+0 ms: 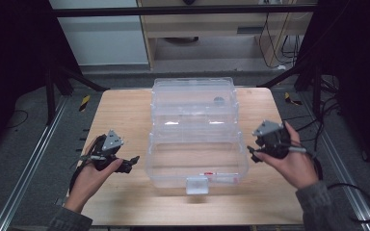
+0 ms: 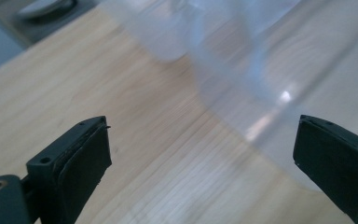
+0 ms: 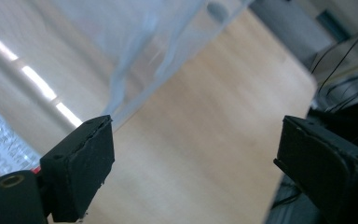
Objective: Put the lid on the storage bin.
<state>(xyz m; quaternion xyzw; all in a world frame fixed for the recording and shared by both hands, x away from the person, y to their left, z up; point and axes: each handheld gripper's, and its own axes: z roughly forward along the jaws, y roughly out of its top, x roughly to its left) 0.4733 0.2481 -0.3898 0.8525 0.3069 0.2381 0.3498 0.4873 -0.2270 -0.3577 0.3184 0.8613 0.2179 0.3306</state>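
A clear plastic storage box [image 1: 196, 139] with its lid swung back stands in the middle of the wooden table [image 1: 120, 110]; a white latch [image 1: 197, 185] sits on its near wall. My left gripper [image 1: 131, 162] is just left of the box's near corner, open, jaws pointing toward the box wall [image 2: 261, 70]. My right gripper [image 1: 253, 153] hovers at the box's right side, open, with nothing between its jaws. In the right gripper view the box's clear side [image 3: 74, 56] is at the left, the tabletop [image 3: 205, 140] ahead.
A small round grey sticker [image 1: 218, 100] shows on the raised lid. The table's right edge [image 3: 298, 116] drops to a floor with cables [image 1: 351, 192]. Metal rails [image 1: 29, 159] flank the table, and a wooden cabinet [image 1: 212, 24] stands beyond it.
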